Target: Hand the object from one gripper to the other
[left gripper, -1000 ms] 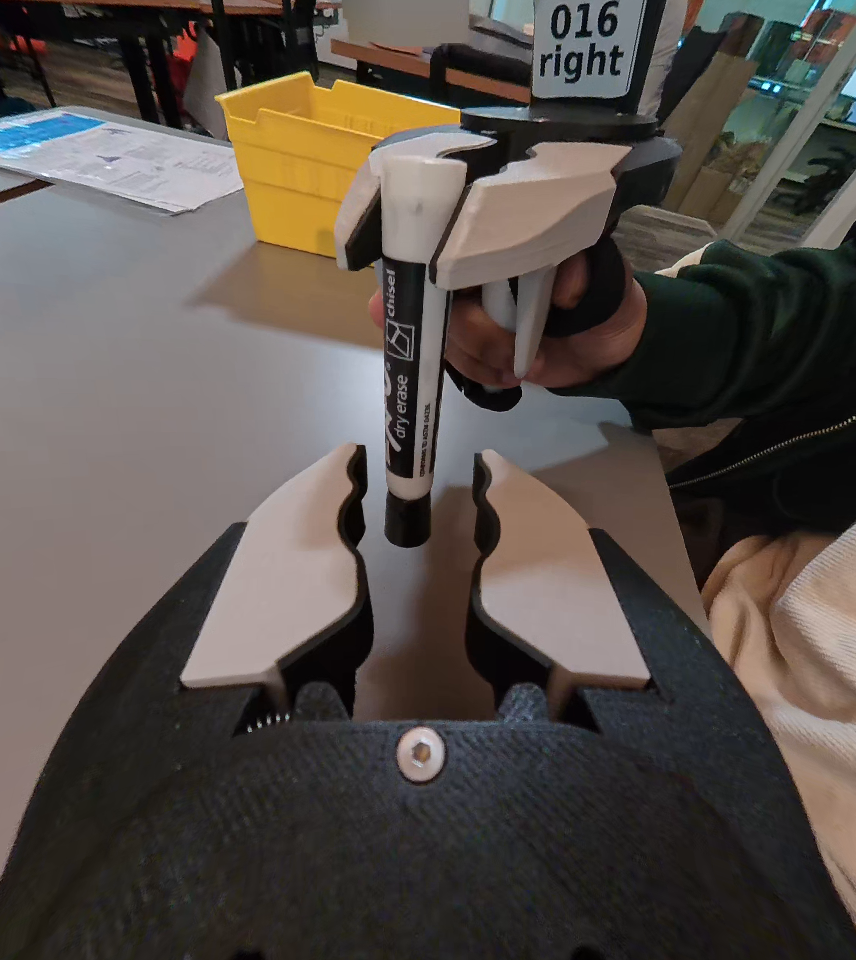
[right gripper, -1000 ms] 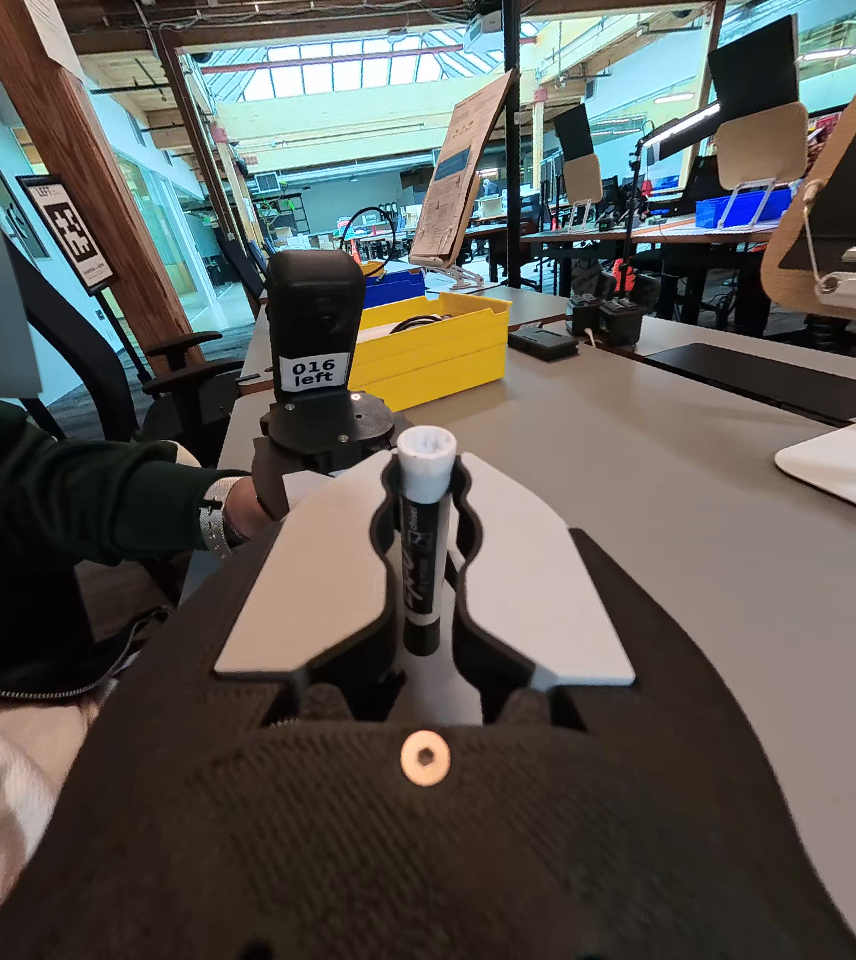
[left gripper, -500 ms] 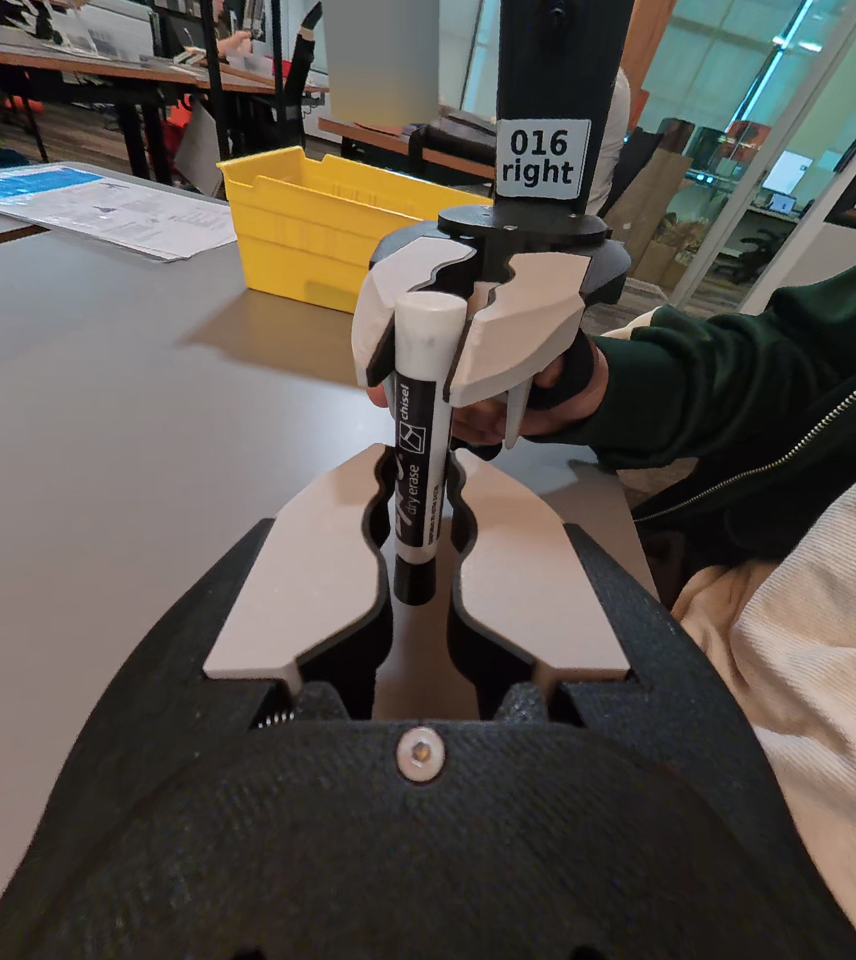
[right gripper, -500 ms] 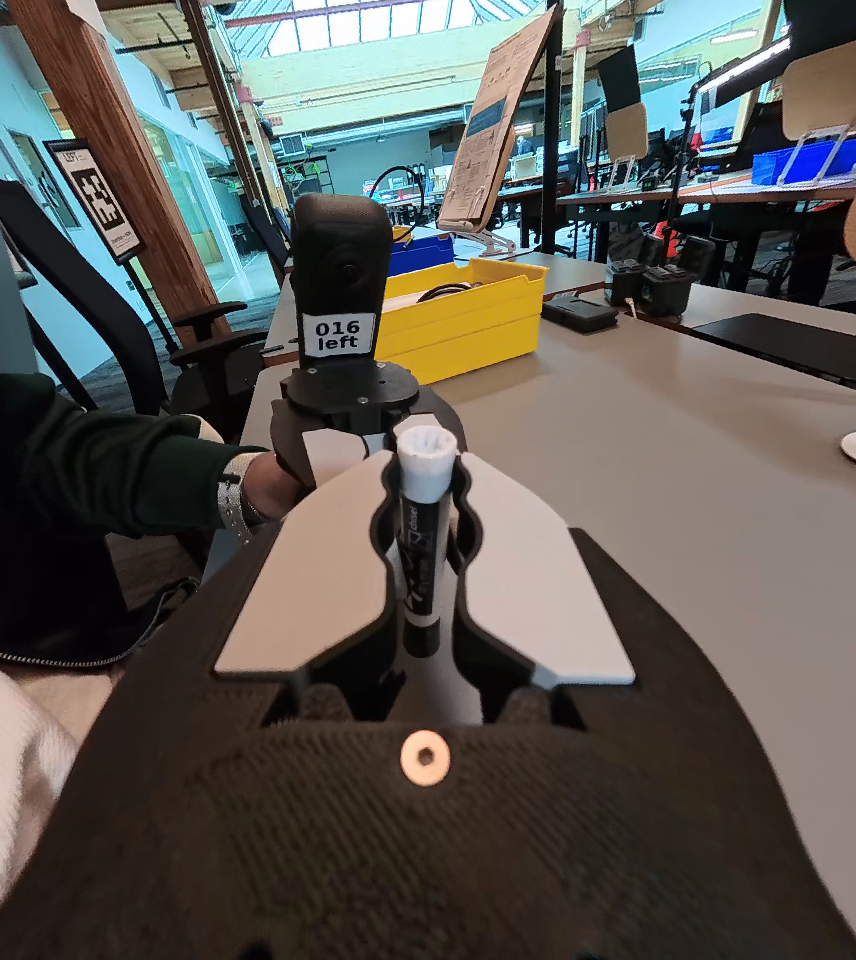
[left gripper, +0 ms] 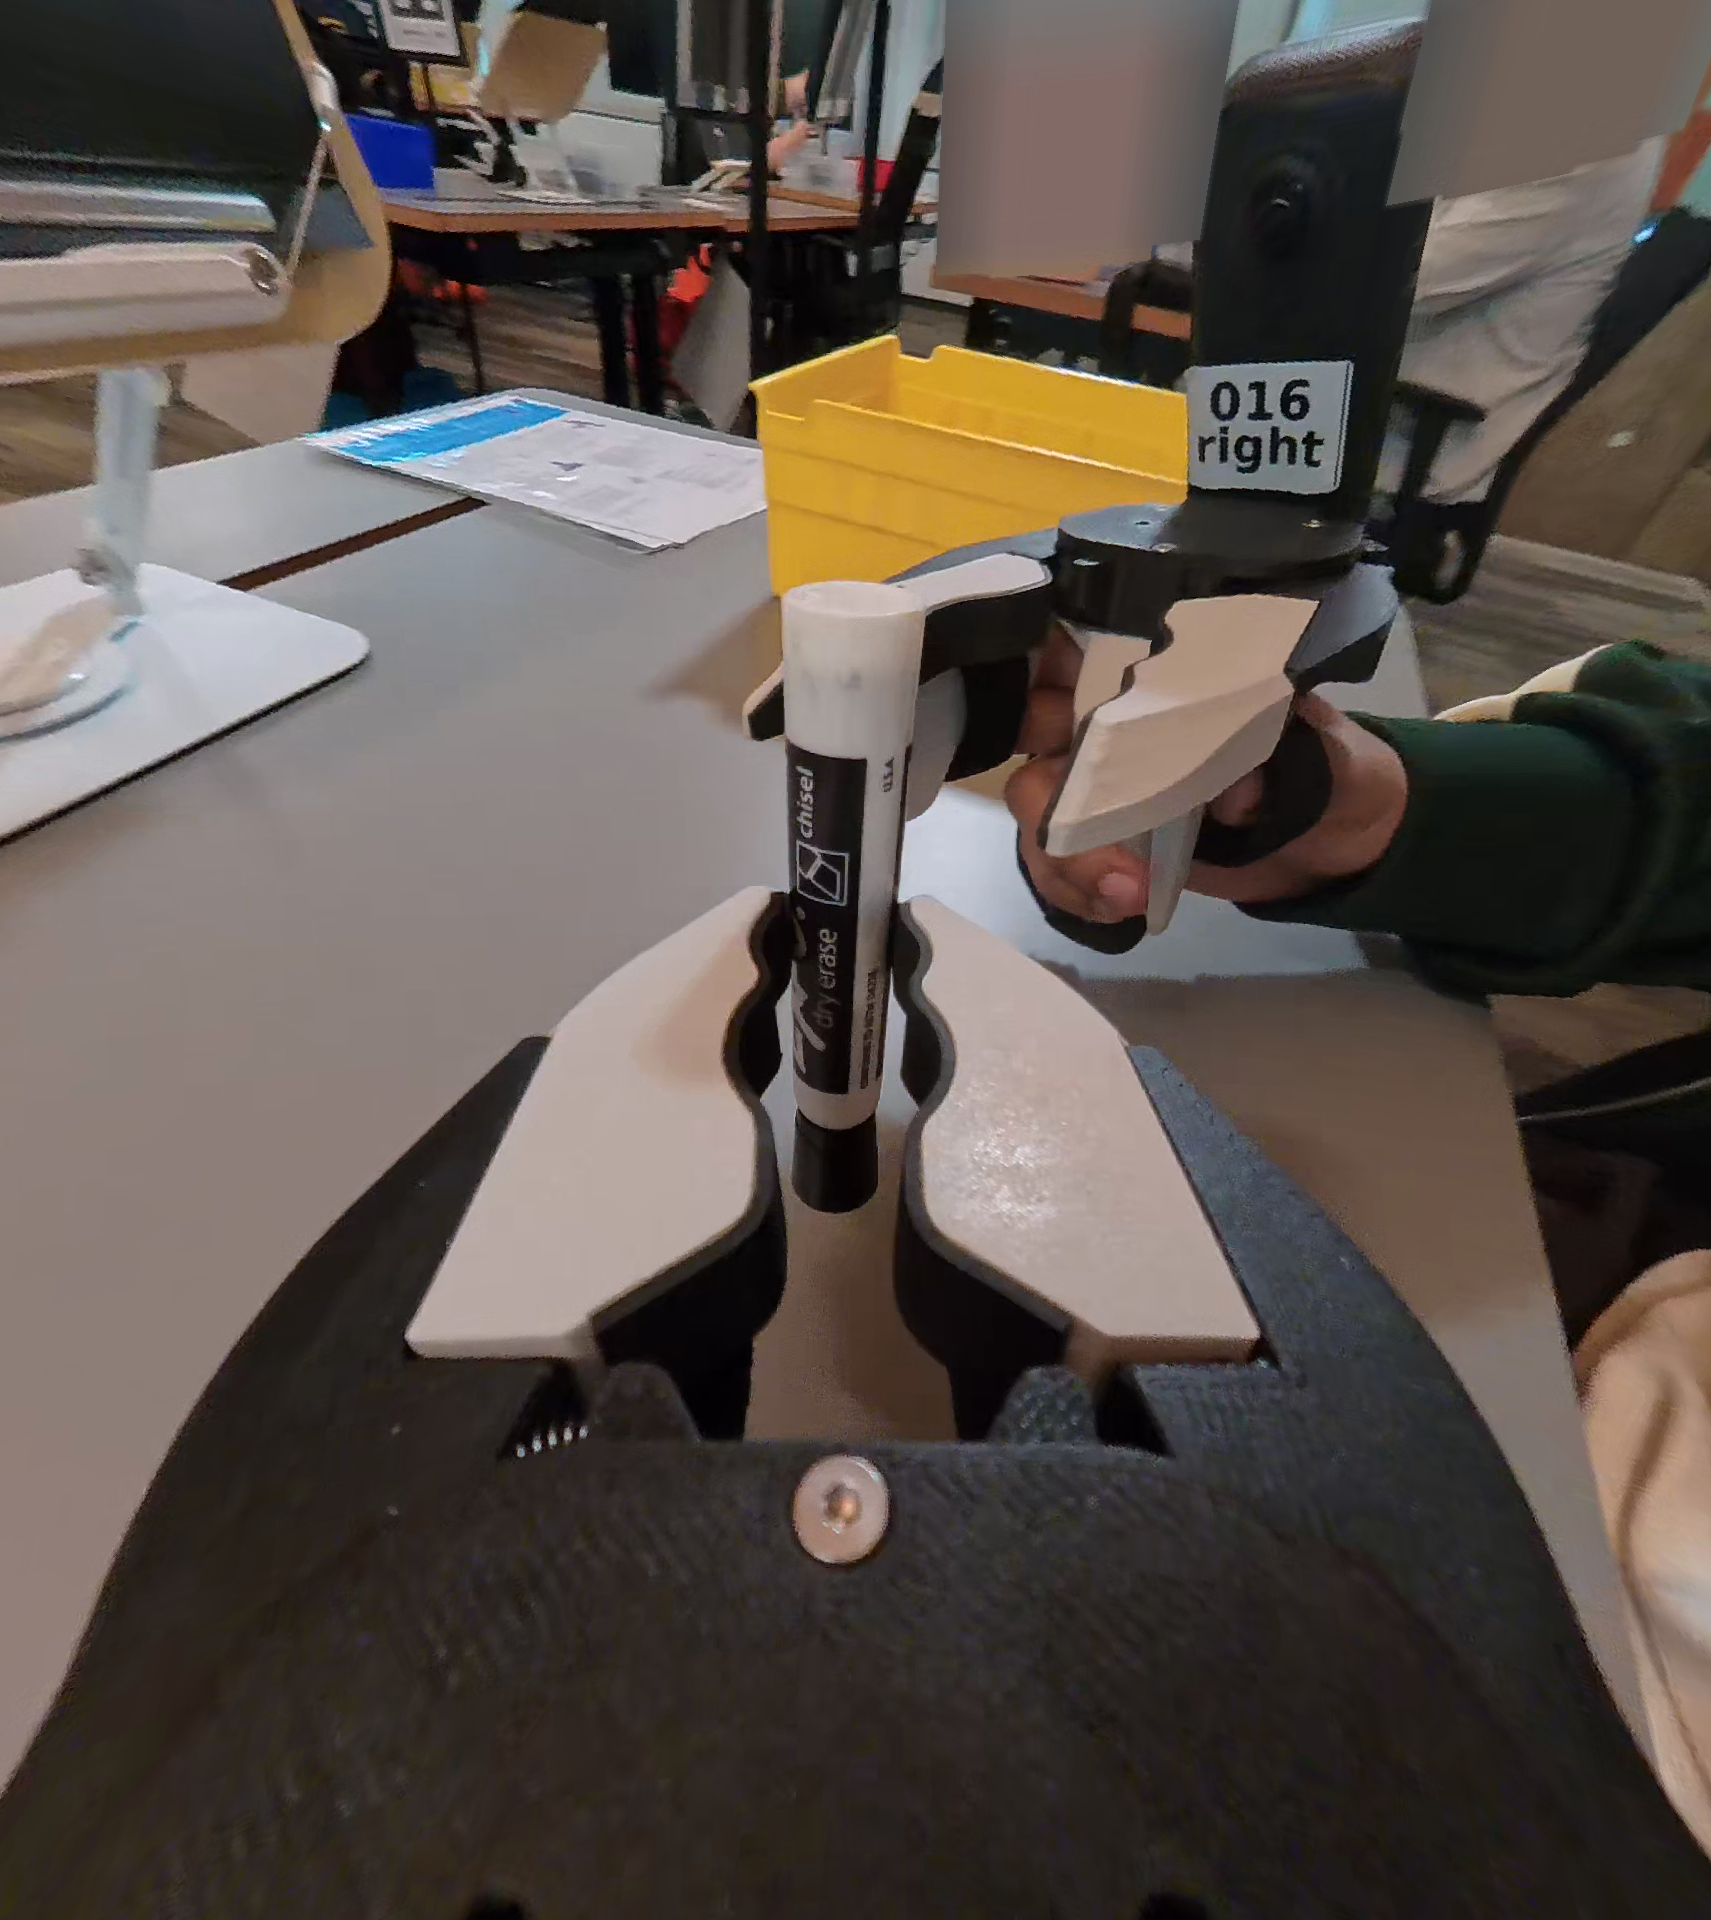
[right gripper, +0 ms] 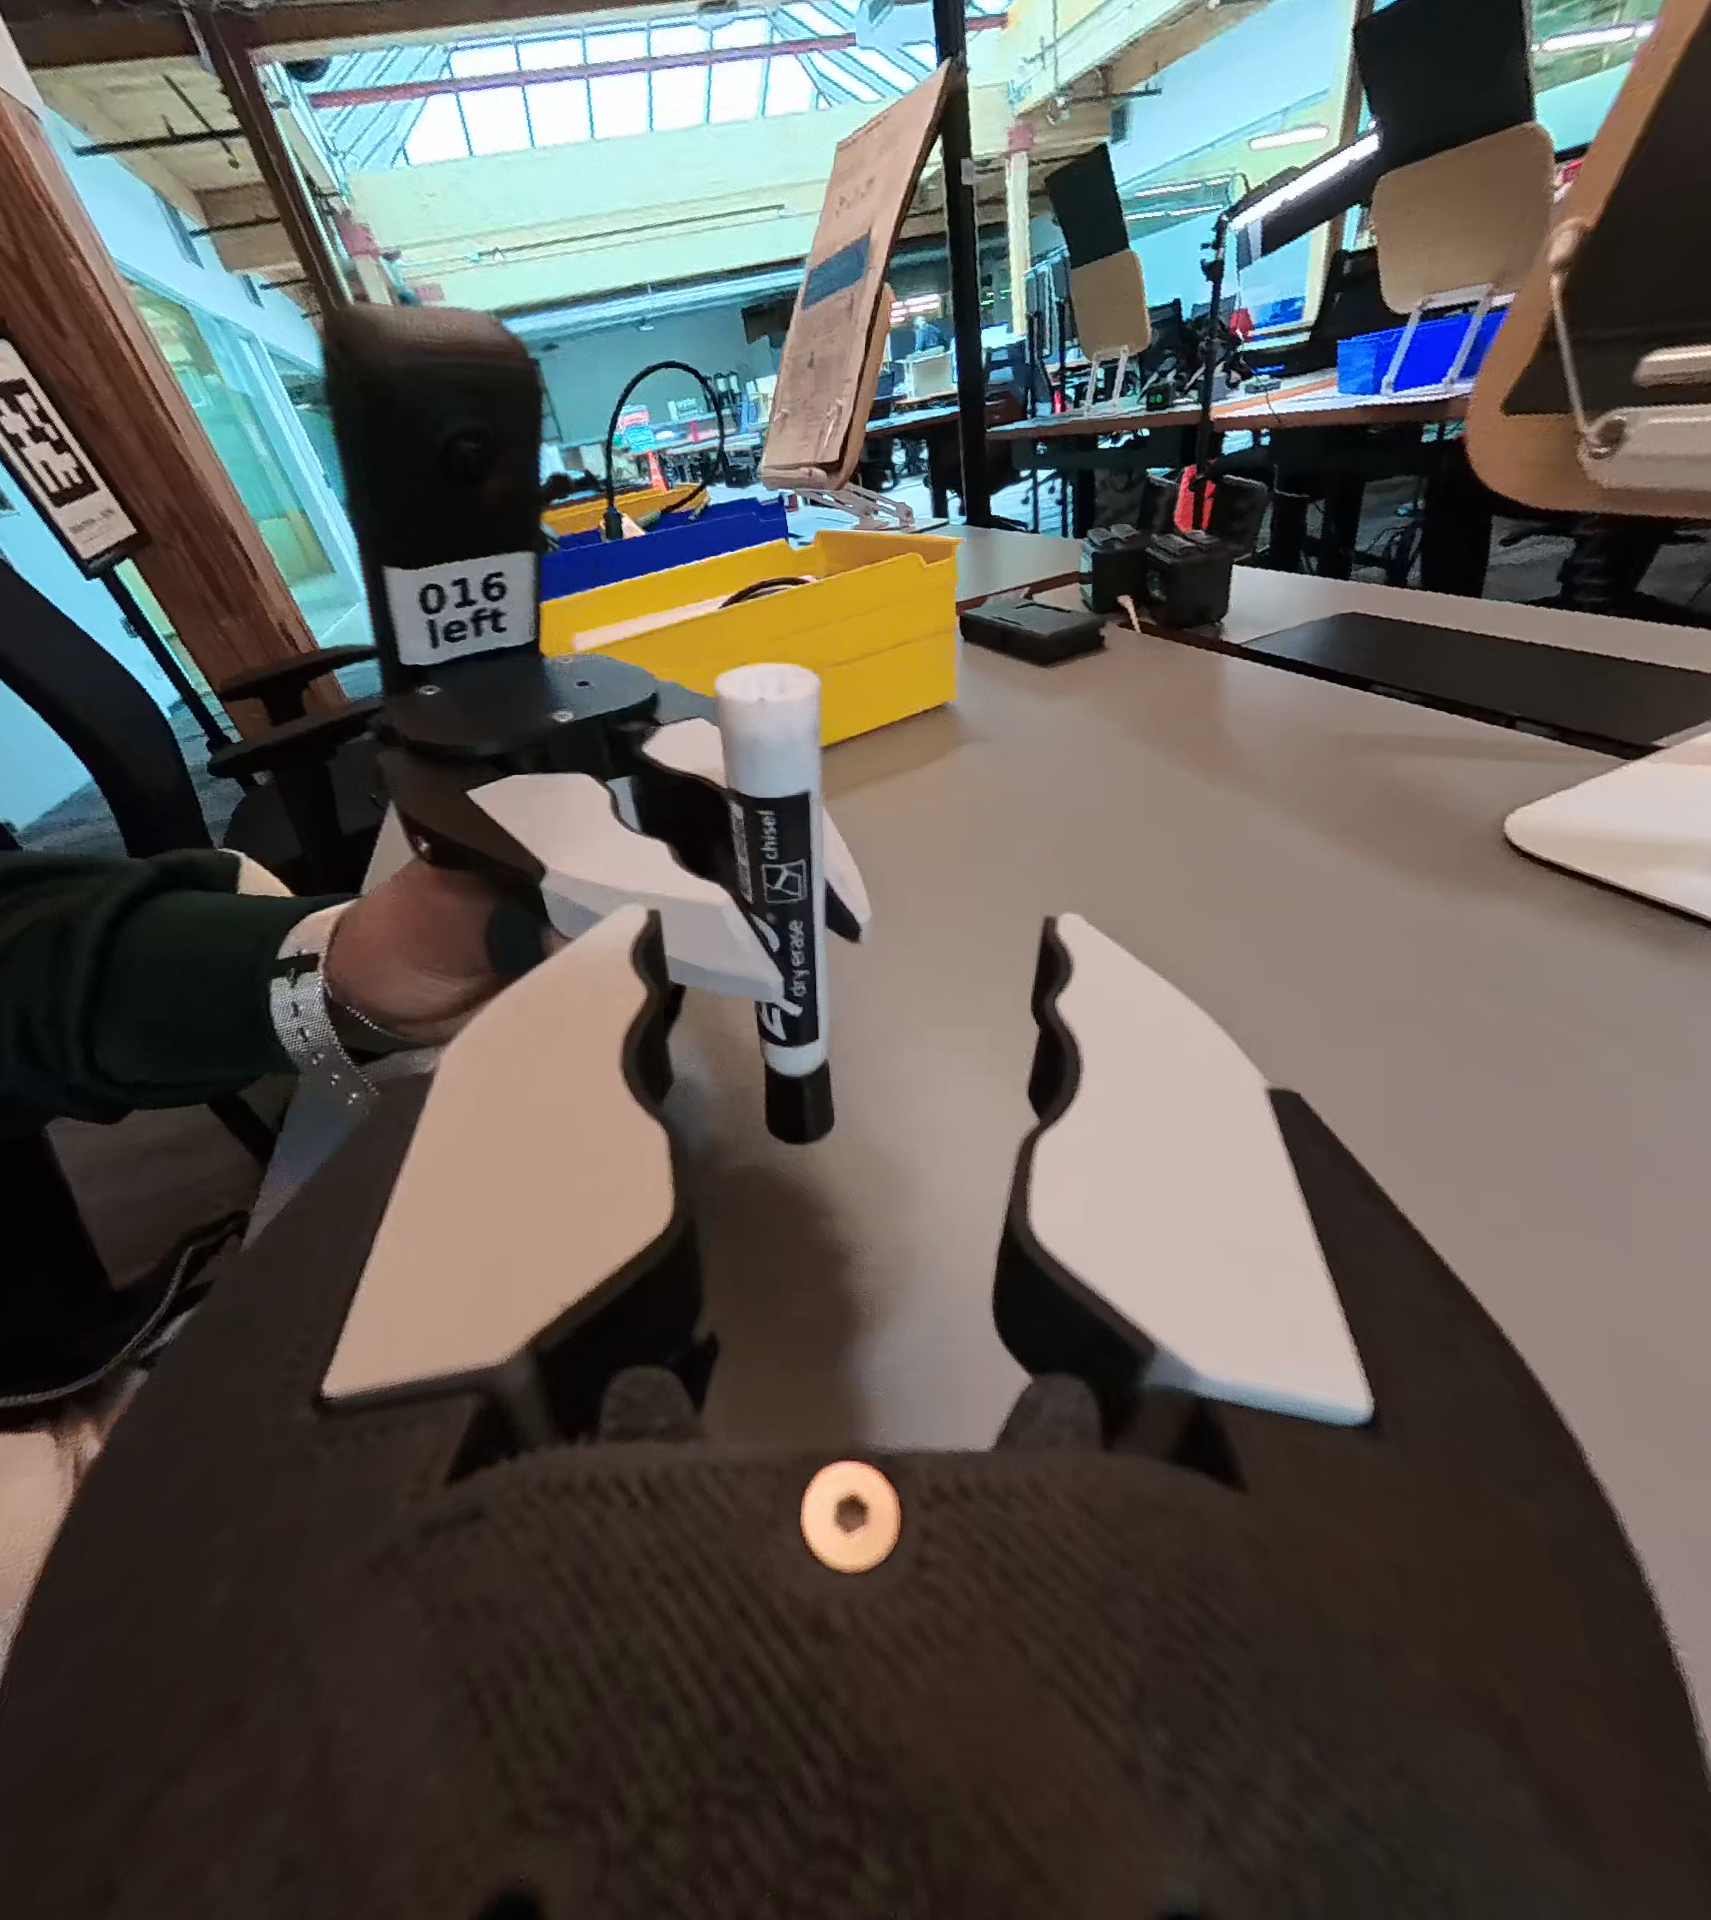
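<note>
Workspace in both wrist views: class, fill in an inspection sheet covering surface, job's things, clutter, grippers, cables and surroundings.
Surface: grey table, mostly bare.
Job's things: marker upright, black cap down, clear of the table.
Clutter: yellow bin, printed papers, white stand base.
Grippers: left gripper shut on the marker; right gripper open, jaws wide apart, not touching it.
Cables: black cable looping above far bins.
Surroundings: desks, office chair, wooden post.
</note>
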